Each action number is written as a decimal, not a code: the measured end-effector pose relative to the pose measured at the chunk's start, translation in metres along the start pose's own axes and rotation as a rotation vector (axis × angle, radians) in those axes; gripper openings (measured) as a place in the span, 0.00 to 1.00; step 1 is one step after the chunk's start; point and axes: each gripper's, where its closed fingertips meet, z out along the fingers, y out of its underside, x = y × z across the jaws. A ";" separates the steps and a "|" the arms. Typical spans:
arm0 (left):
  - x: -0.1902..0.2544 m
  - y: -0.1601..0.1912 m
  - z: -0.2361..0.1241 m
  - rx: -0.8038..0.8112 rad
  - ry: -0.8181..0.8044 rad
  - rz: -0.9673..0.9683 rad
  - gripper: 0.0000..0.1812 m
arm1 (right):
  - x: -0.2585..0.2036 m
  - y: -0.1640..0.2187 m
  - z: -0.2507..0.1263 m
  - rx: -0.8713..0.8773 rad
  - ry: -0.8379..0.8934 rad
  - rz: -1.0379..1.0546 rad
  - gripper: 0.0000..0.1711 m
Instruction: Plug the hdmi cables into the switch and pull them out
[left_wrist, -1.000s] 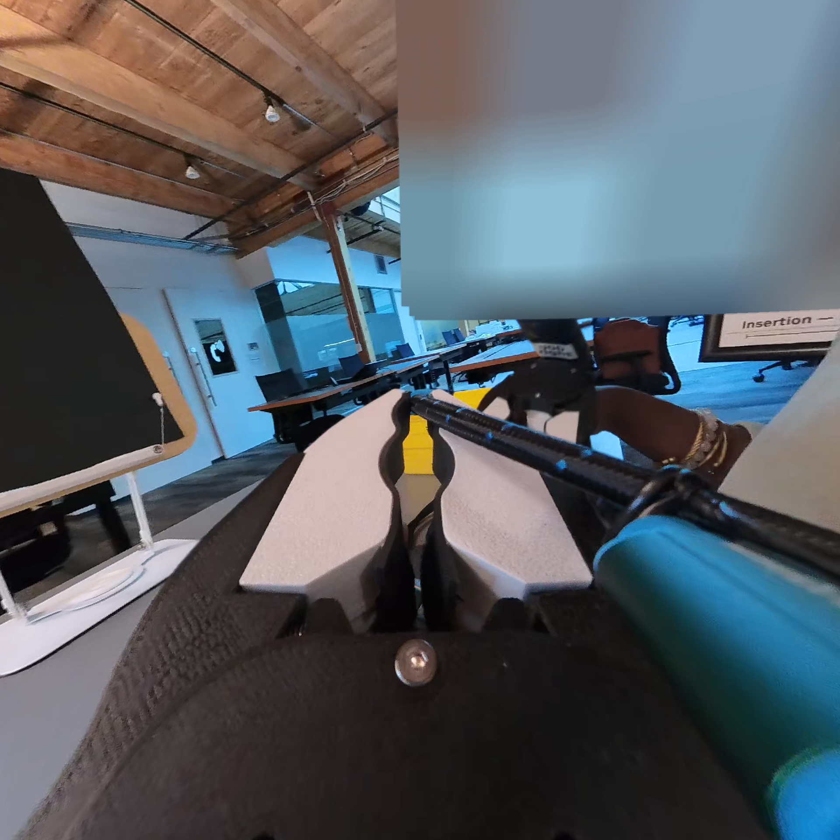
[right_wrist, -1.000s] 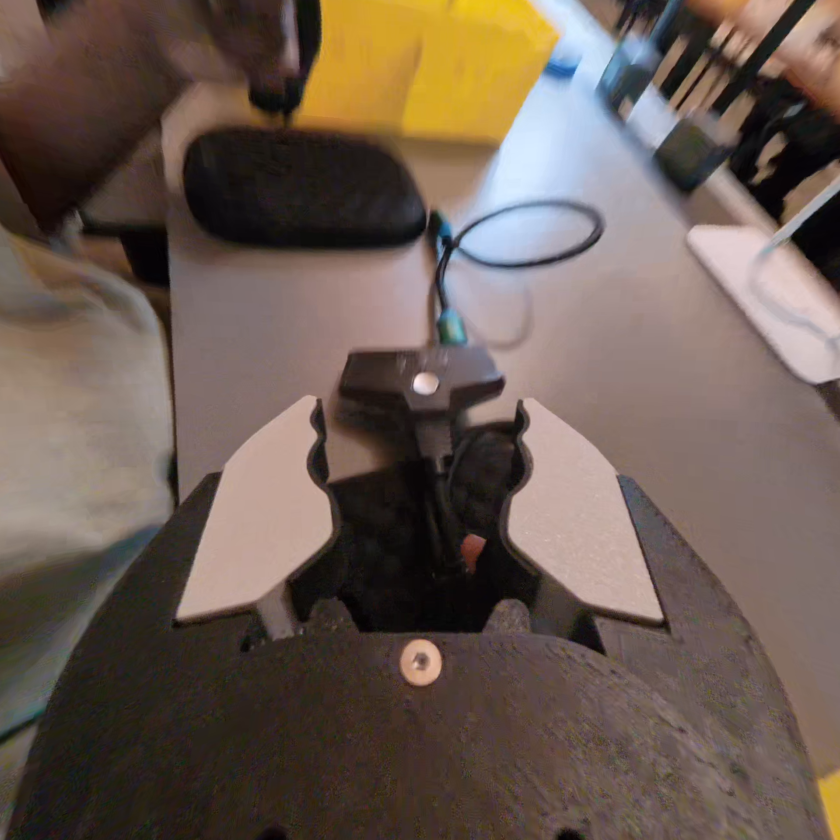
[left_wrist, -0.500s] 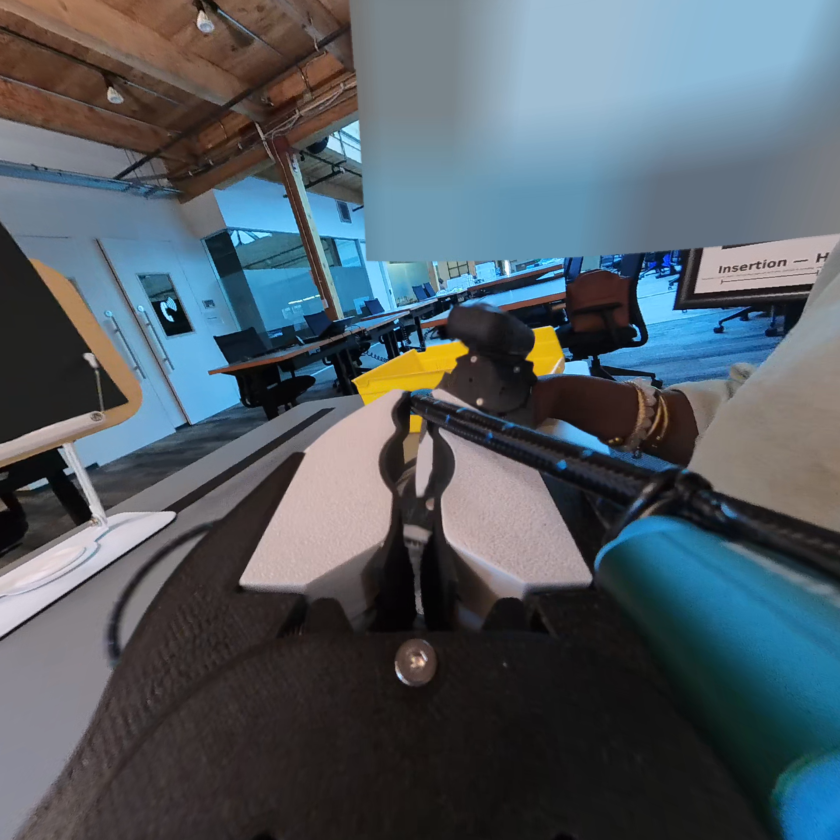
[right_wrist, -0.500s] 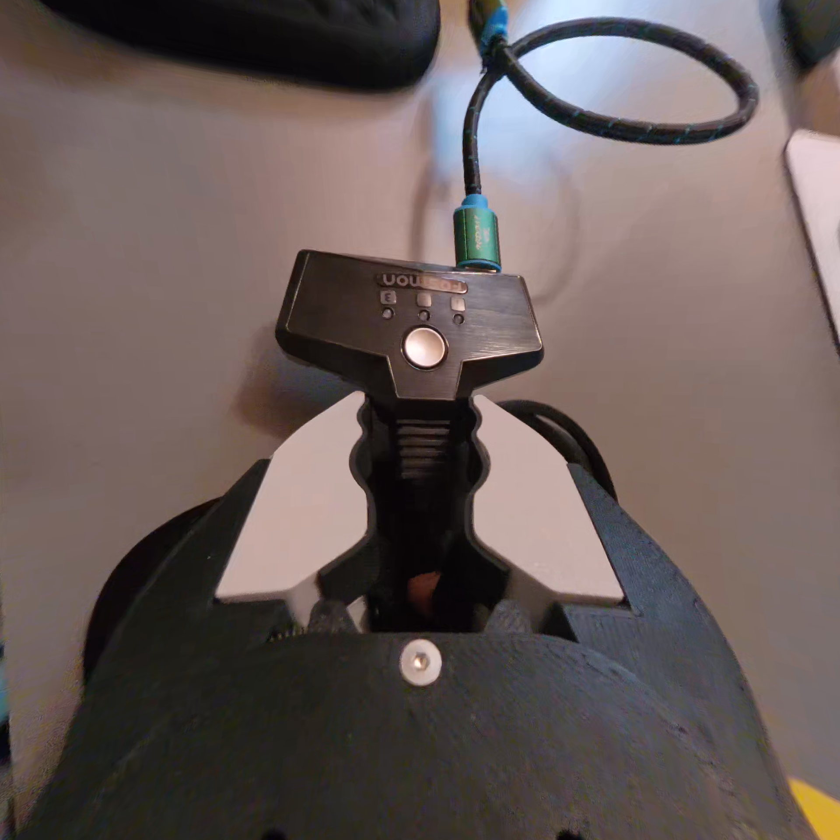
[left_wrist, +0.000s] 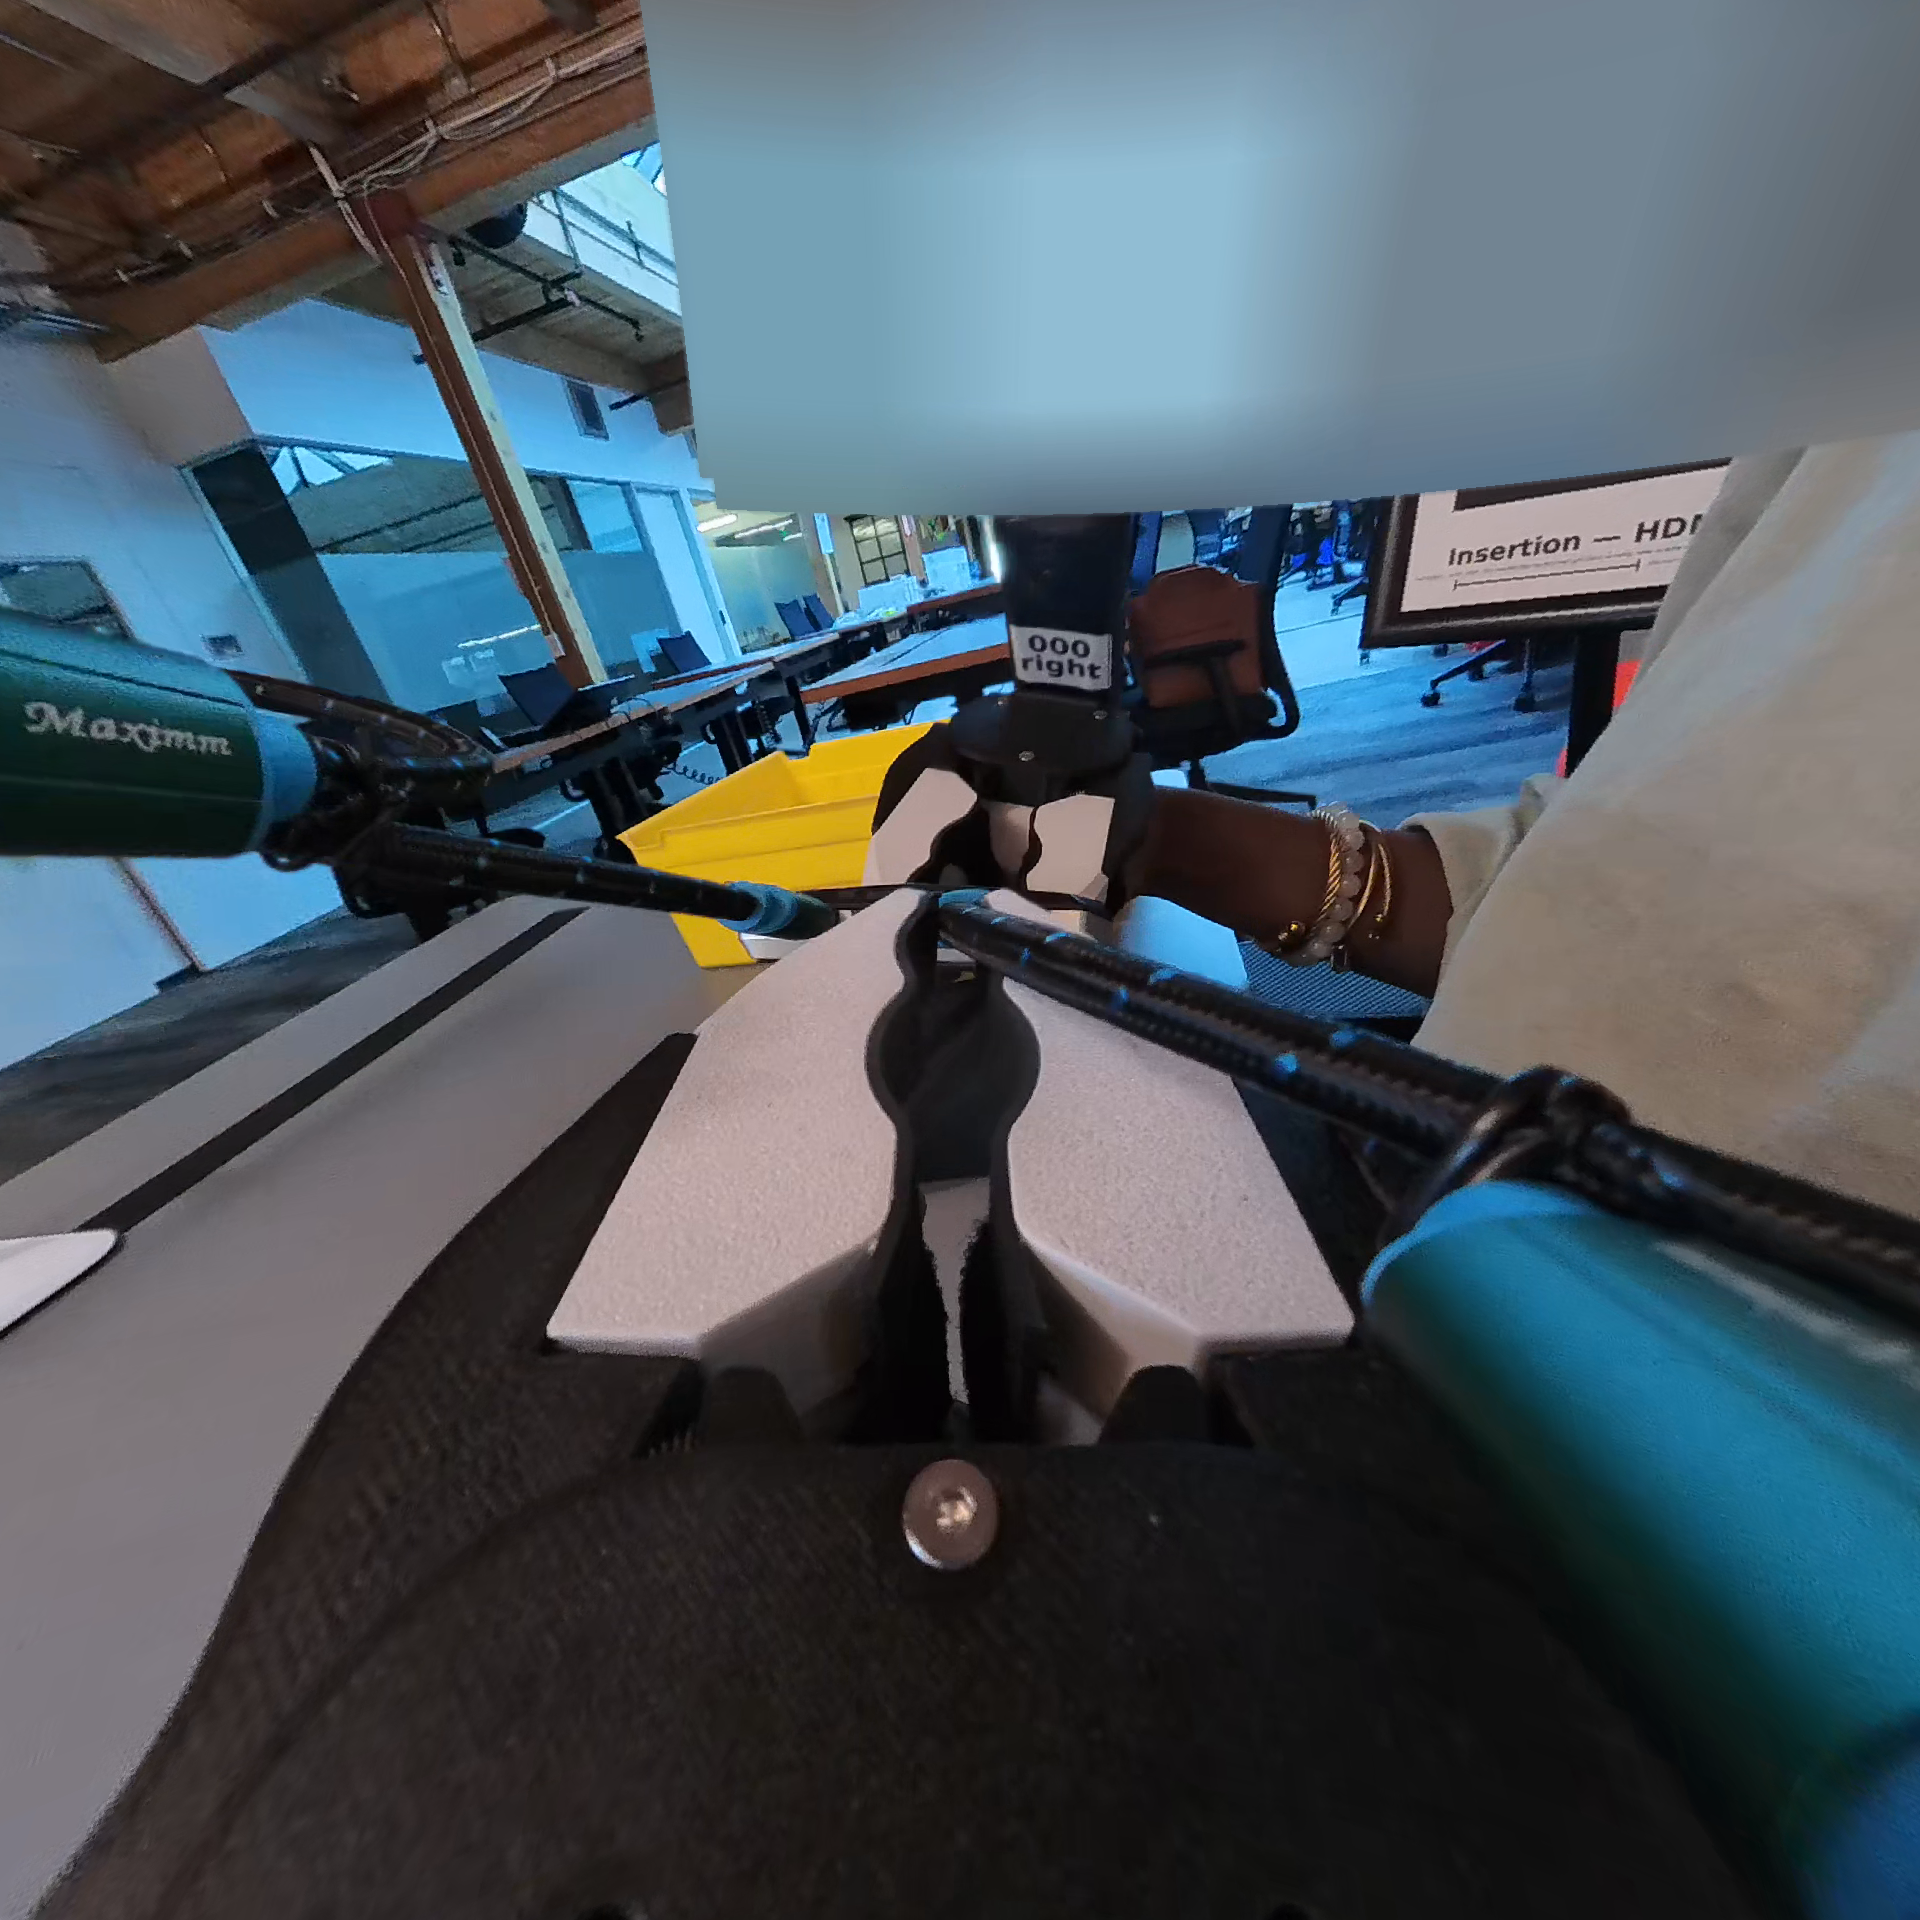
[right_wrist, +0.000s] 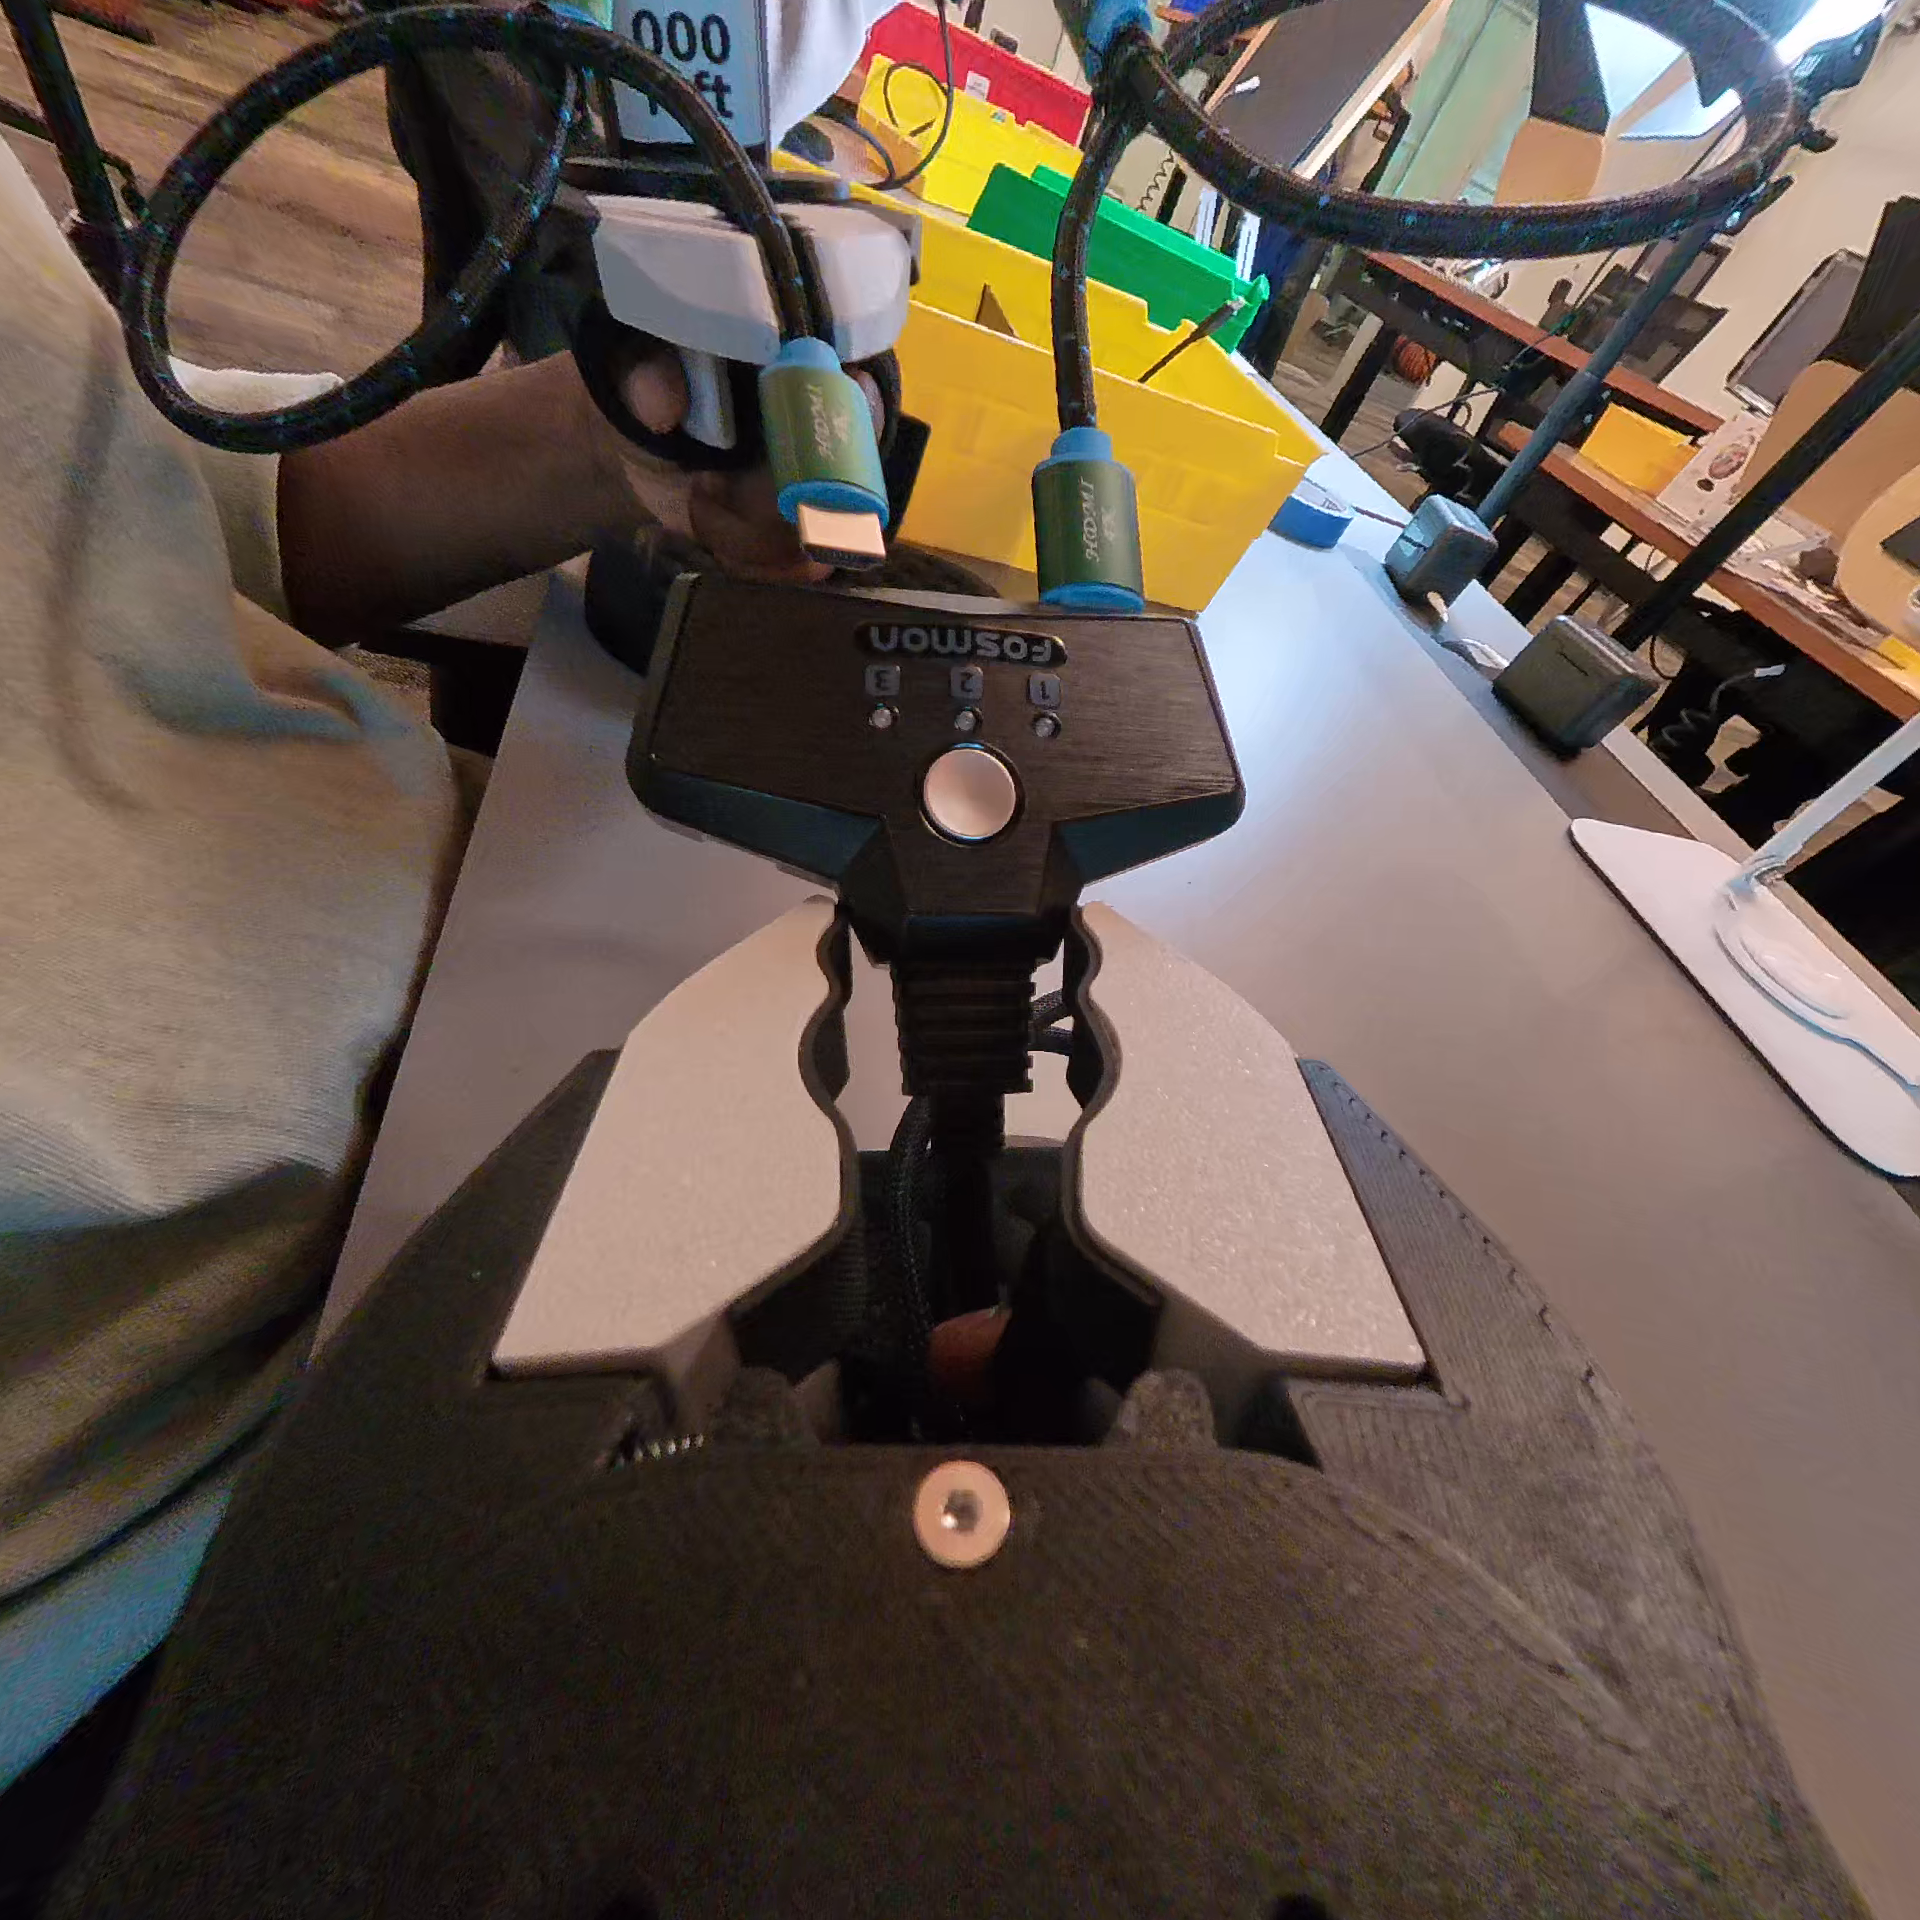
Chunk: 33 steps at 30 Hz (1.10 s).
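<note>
In the right wrist view my right gripper (right_wrist: 961, 925) is shut on the ribbed neck of the black HDMI switch (right_wrist: 810, 717) and holds it above the grey table (right_wrist: 1455, 935). One green-and-blue HDMI plug (right_wrist: 1086, 525) sits in the switch's far right port. My left gripper (right_wrist: 769, 281) is shut on a braided cable (right_wrist: 312, 156) just above a second plug (right_wrist: 826, 457), whose metal tip hangs at the switch's far left edge. In the left wrist view my left gripper (left_wrist: 935, 914) pinches that cable (left_wrist: 1195, 1018); the right gripper (left_wrist: 1039, 842) faces it.
Yellow bins (right_wrist: 1091, 395) and a green bin (right_wrist: 1122, 249) stand behind the switch. Two grey cubes (right_wrist: 1569, 675), a blue tape roll (right_wrist: 1320, 514) and a white stand base (right_wrist: 1714, 935) lie to the right. A person's sleeve (right_wrist: 156, 831) fills the left. Loose cable-end plugs (left_wrist: 135, 748) hang near the left camera. The left gripper's tips are roughly 10 centimeters from the right gripper's.
My right gripper closed on the switch's neck and lifted it off the table. My left gripper tilted down and brought its plug to the switch's far edge.
</note>
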 end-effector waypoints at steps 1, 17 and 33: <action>0.001 0.000 0.000 0.007 0.008 -0.005 0.03 | 0.000 0.000 0.000 -0.001 0.002 -0.003 0.23; 0.019 0.007 0.002 -0.018 0.096 0.115 0.03 | -0.011 0.002 0.001 -0.013 -0.060 -0.003 0.23; 0.012 0.028 0.012 -0.109 0.062 0.116 0.04 | -0.001 0.020 0.002 -0.104 -0.006 0.050 0.23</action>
